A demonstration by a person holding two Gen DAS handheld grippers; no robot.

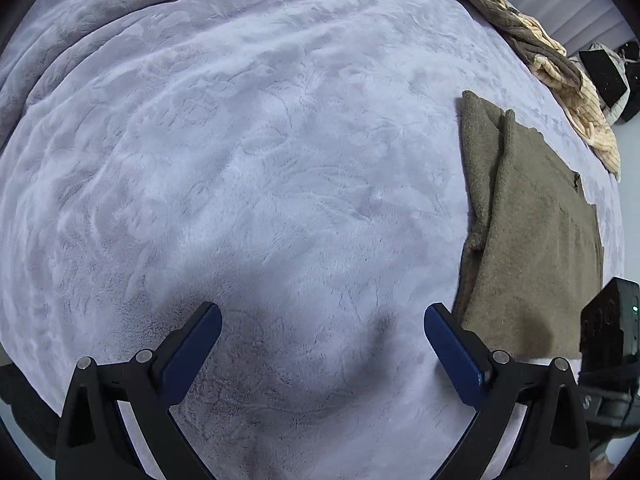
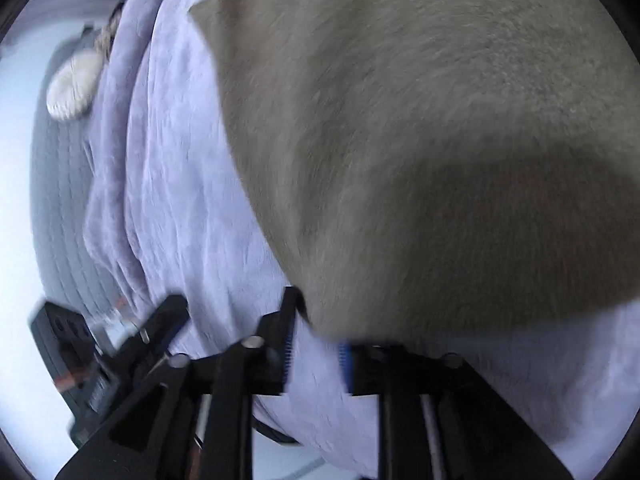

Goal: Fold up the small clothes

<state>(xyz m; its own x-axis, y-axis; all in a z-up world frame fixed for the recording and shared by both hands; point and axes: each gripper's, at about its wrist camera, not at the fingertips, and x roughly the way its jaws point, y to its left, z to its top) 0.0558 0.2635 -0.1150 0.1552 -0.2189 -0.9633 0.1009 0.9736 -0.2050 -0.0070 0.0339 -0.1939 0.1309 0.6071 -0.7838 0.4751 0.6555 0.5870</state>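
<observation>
Plush lavender blanket (image 1: 260,160) over bed, grey curtain (image 1: 560,4) possibly behind

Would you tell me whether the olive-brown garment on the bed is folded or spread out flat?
Folded. The olive-brown garment lies on the lavender blanket as a compact rectangle, with one layer's edge overlapping another along its left side.

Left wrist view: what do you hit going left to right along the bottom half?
Left finger of the open left gripper → bare lilac blanket → right finger → folded olive-brown garment → the right gripper, at the frame's edge.
</observation>
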